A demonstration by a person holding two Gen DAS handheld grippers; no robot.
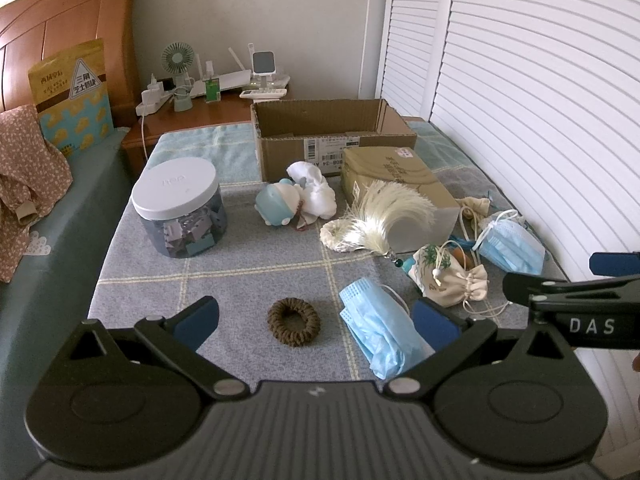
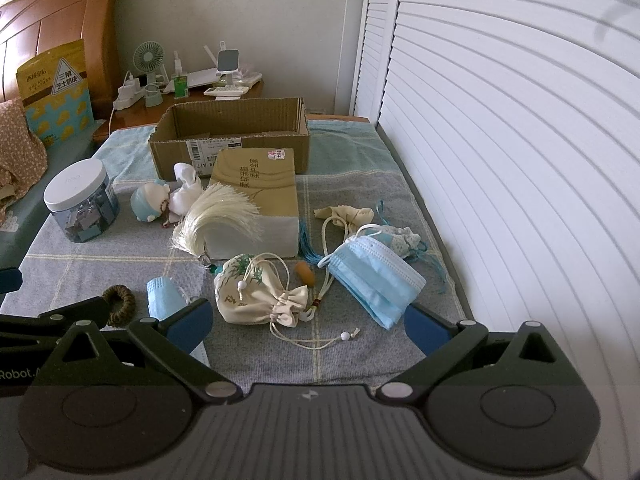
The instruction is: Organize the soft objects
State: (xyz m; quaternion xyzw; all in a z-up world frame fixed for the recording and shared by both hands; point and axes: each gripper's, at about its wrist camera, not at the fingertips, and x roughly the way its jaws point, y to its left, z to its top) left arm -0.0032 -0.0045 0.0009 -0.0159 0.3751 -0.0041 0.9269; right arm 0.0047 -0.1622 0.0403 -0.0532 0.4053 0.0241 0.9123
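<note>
Left gripper (image 1: 316, 322) hovers spread above hair tie (image 1: 294, 322); right gripper (image 2: 308, 320) likewise spread.

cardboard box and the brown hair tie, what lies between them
In the left wrist view, the blue-capped doll and white socks lie between the cardboard box and brown hair tie; nearer the tie, bare blanket.

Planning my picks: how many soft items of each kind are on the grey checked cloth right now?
Light blue pleated face masks: 2
Fabric drawstring pouches: 3
Brown braided hair tie: 1
White cloth bundle: 1
Cream feather tassel: 1
Total: 8
</note>
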